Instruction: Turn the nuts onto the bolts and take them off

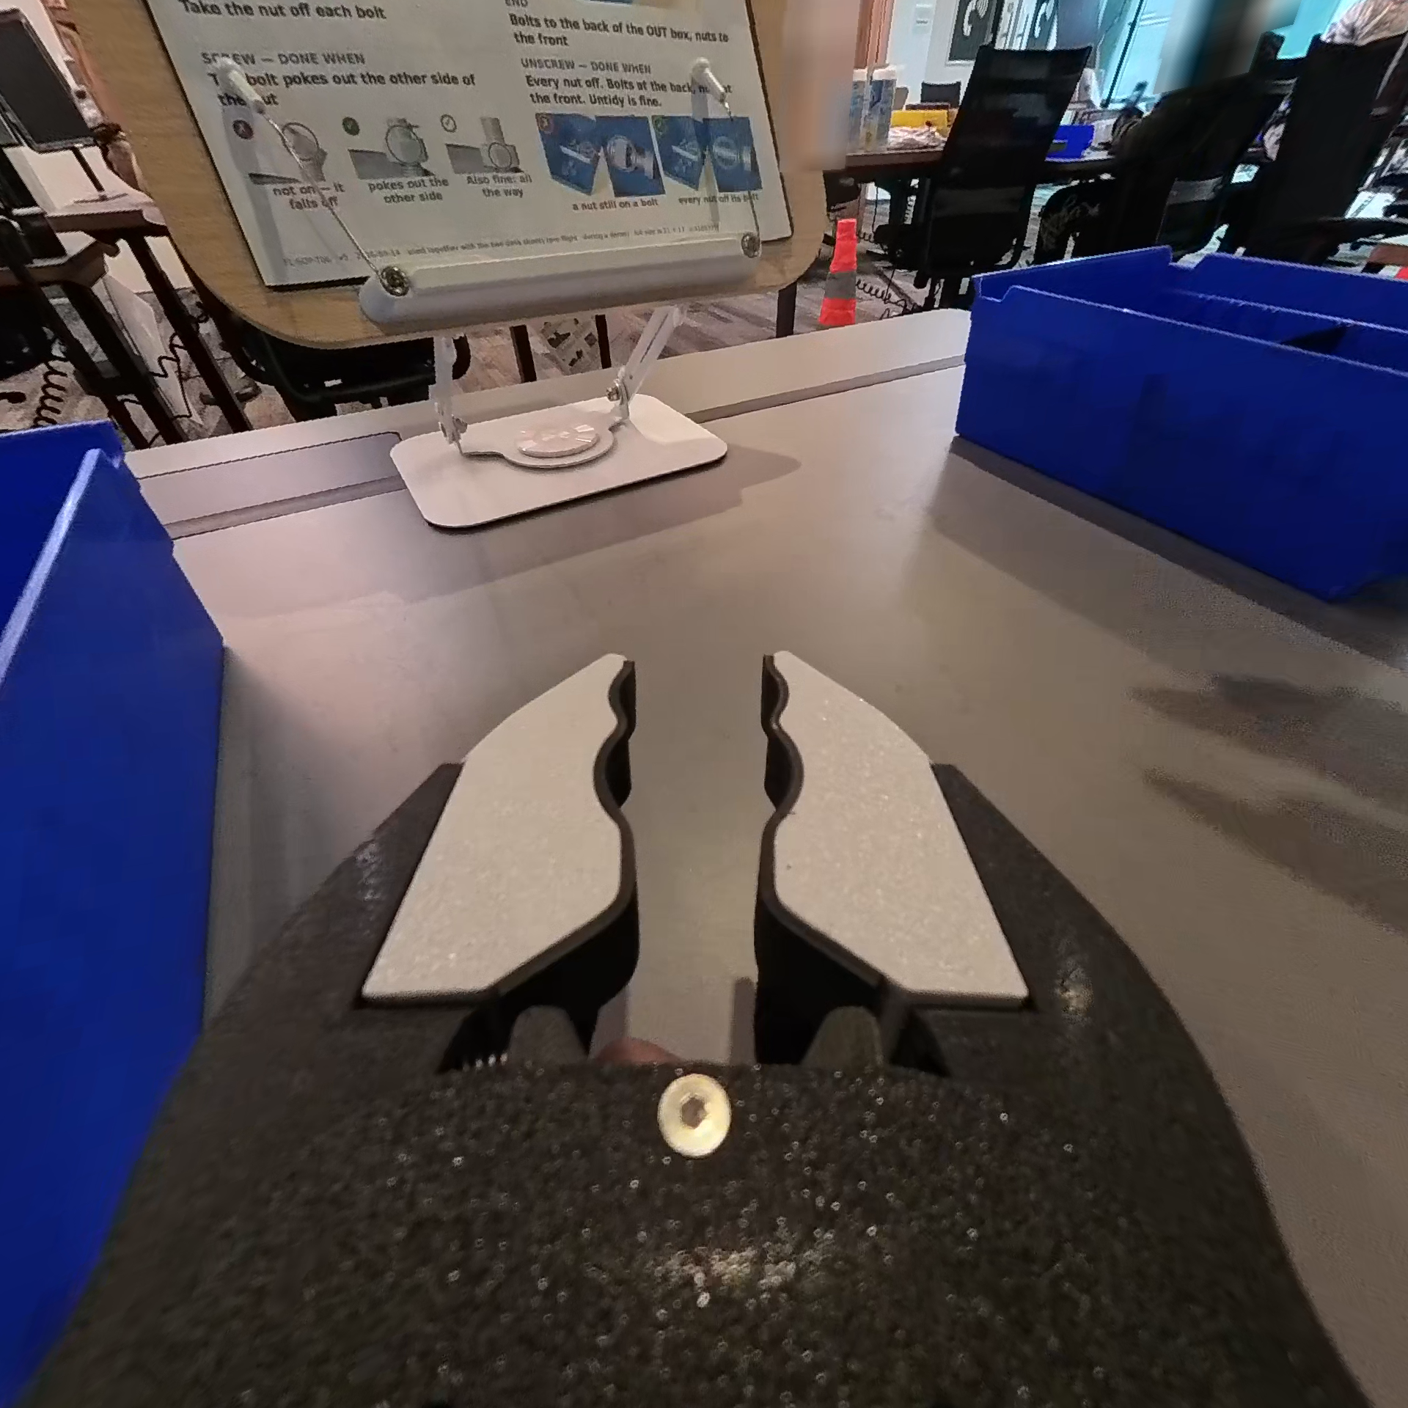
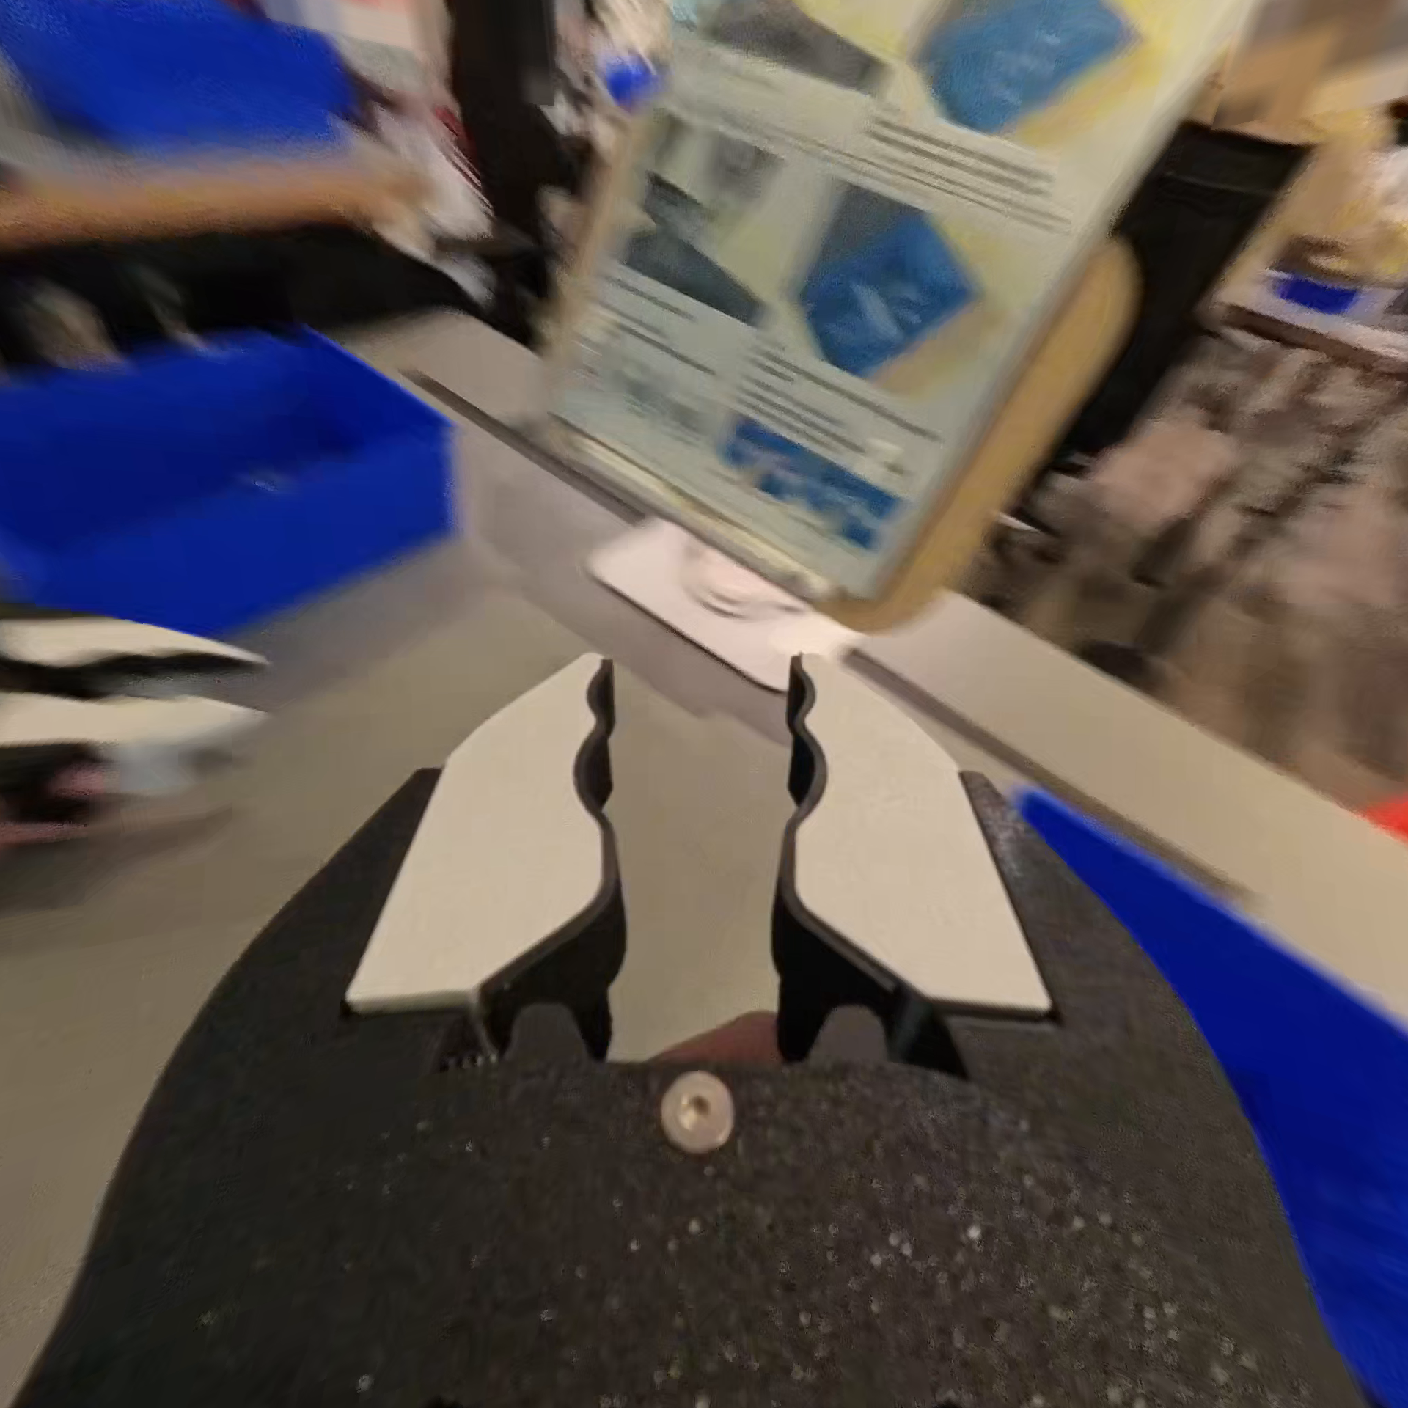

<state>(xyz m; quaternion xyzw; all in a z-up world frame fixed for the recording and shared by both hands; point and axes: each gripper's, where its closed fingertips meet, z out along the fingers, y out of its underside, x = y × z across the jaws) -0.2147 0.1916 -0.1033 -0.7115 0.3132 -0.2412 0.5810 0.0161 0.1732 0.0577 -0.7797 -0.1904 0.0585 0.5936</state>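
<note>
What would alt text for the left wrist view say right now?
The left gripper hovers open and empty over a bare grey table. Blue bins sit at the left and the far right, with an instruction sheet on a stand straight ahead. No nuts or bolts show.

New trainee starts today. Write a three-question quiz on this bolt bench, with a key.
1. True or false: the left gripper holds a nut between its fingers.
2. Multiple choice: what stands on the grey table straight ahead of the left gripper? A) a toolbox B) an instruction sheet on a white stand C) a lamp
3. Fill in: the bins at both sides of the table are ____ in colour.

Key: 1. False: both the left gripper and the right gripper are open and empty, and no nut or bolt shows. 2. B. 3. blue.
</note>
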